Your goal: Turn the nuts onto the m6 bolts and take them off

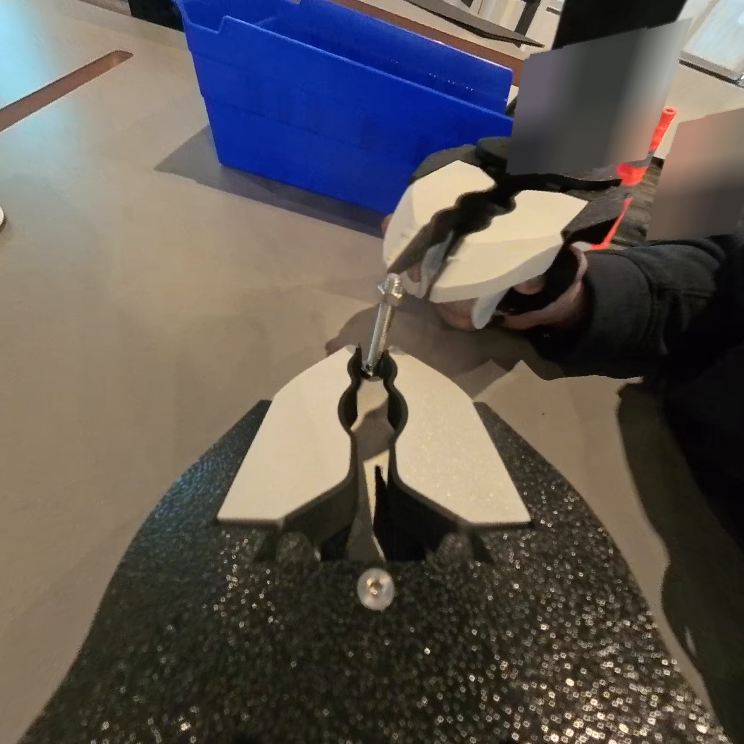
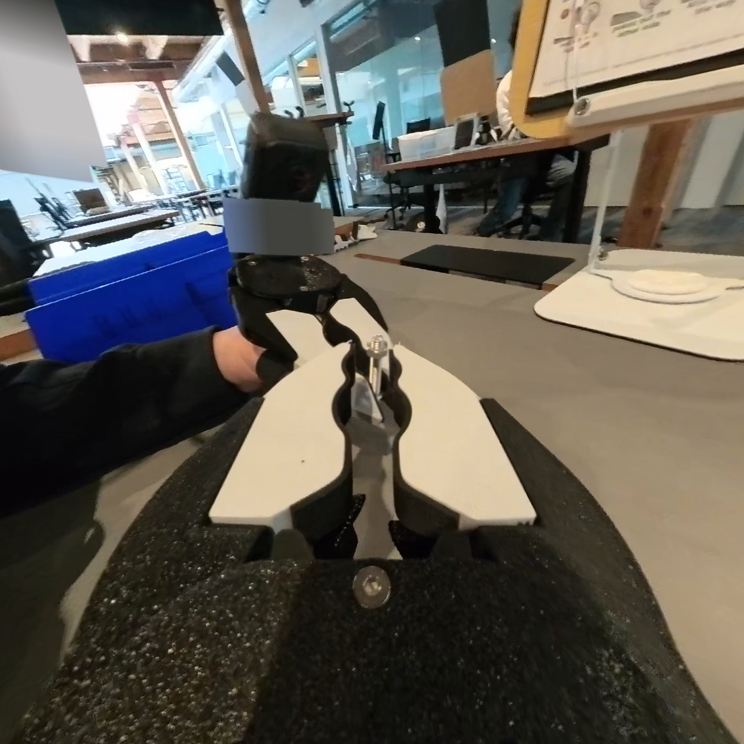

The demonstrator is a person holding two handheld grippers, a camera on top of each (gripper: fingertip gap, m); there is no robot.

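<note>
So the left gripper (image 1: 372,362) has its fingers (image 1: 306,422) pinched nearly together at the tips, clamping the lower end of the bolt (image 1: 380,330). The shaft sticks up and away from those tips, tilted a little, well clear of the grey surface (image 1: 161,302). At the far end of the bolt sits the nut (image 1: 389,293), threaded on near the top.

The right gripper (image 1: 406,282) comes in from the side, fingers almost shut, their tips right up against the nut. From its own camera the bolt (image 2: 377,364) stands just past the fingertips, in the narrow gap between them, and the nut (image 2: 377,345) shows at the top. Honestly I can't tell if the right gripper's (image 2: 372,346) fingers (image 2: 435,406) are actually squeezing the nut or only touching it.

A hand (image 2: 237,364) in a dark sleeve grips the left tool's handle. Beyond both sets of fingers there's a blue bin (image 1: 342,120) sitting on the surface, and off past the right fingers a white board (image 2: 644,318) lies flat.
</note>
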